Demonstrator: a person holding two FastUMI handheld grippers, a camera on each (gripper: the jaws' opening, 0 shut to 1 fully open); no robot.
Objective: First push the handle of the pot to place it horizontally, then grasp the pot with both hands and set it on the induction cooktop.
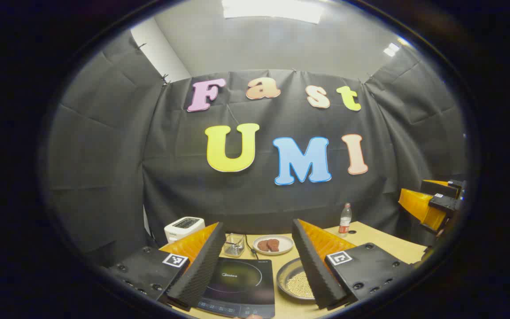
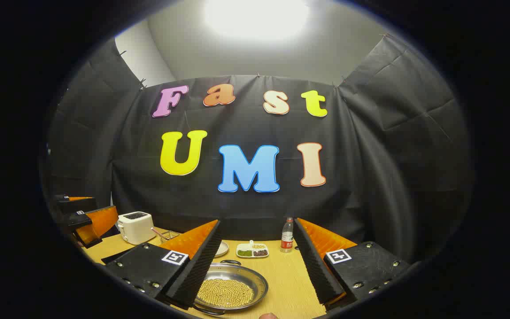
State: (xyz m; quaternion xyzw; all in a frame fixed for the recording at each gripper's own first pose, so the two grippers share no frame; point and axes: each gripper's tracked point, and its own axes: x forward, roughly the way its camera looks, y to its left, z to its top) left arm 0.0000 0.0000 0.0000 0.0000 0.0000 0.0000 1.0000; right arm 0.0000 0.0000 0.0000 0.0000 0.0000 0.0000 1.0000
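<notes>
Both grippers, left [image 1: 258,270] and right [image 2: 257,266], wide, empty, hovering. Pot [image 2: 230,289] at 6 o'clock before right gripper, cooktop [image 1: 239,285] beside it. I'd drop low, nudge handle [image 2: 229,262] sideways gently.

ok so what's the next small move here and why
Probably lower the right tongs toward the pot and nudge its handle sideways. Both tongs are open and held above the table, touching nothing. The pot, filled with small pale beans, sits beside the induction cooktop, not on it, and the handle step comes first.
</notes>
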